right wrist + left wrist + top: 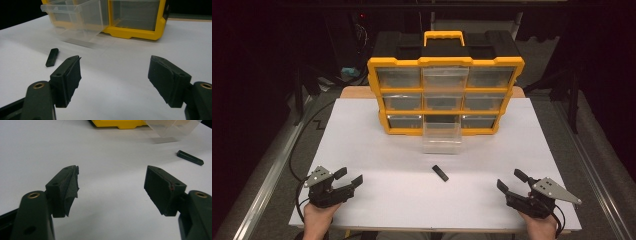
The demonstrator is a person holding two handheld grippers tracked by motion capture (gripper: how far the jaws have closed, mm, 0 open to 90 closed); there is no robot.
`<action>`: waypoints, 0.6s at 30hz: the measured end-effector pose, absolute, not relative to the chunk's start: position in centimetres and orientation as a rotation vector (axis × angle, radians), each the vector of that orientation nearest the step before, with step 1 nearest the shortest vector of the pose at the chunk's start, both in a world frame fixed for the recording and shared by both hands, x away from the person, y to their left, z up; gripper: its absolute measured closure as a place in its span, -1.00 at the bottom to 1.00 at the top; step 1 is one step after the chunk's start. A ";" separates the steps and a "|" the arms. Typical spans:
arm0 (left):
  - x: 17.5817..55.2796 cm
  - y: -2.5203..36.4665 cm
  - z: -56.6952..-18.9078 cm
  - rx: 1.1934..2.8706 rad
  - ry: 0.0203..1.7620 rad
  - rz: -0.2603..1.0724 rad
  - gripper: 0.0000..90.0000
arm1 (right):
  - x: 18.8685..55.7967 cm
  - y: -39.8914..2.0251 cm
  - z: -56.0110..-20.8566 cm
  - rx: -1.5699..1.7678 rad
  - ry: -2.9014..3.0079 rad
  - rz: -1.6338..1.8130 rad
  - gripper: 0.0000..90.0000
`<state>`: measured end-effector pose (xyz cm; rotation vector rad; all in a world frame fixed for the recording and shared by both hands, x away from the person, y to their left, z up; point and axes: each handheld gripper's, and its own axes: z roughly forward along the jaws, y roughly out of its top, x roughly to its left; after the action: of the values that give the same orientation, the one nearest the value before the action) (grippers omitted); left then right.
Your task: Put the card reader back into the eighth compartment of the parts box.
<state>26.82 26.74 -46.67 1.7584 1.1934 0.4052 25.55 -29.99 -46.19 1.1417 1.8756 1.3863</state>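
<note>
- Black, small and flat, the bar (440,173) is lying loose on the white bench (377,165), between the two grippers and just in front of the pulled-out clear drawer (442,135) of the yellow organiser (445,95).
- Left hand-held gripper (350,178) is resting near the bench's front left corner, jaws spread wide and holding nothing; the bar is sitting well off to its right in the left gripper view (190,157).
- Right hand-held gripper (511,181) is mirroring it at the front right, jaws likewise gaping and empty; in the right gripper view the bar (52,57) is lying ahead and to the left of its jaws.
- Risk, as I am judging it: the bar is lying so low on the smooth sheet that a closing jaw may be skating over it or flicking it away.
- Risk: the left pad (71,187) is looking frayed at its edge, so grip there may be slipping.
- Risk: the drawer is jutting far out and tipping down at its front; a careless reach could be knocking it out of its slot, or nudging the organiser back.
- Risk: a drop from too high may be bouncing the bar off the drawer's rim.
</note>
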 end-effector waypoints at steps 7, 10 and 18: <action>26.8 26.7 -46.7 1.759 1.195 0.404 -0.37 | 25.8 -29.5 -46.1 1.130 1.879 1.398 -0.41; 26.8 26.7 -46.7 1.759 1.195 0.403 -0.37 | 25.8 -29.4 -46.1 1.128 1.883 1.404 -0.41; 26.8 26.7 -46.7 1.760 1.196 0.404 -0.37 | 25.9 -29.2 -46.1 1.119 1.889 1.405 -0.41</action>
<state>26.84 26.72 -46.68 1.7596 1.1960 0.4044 25.92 -29.20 -46.12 1.1191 1.8886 1.4050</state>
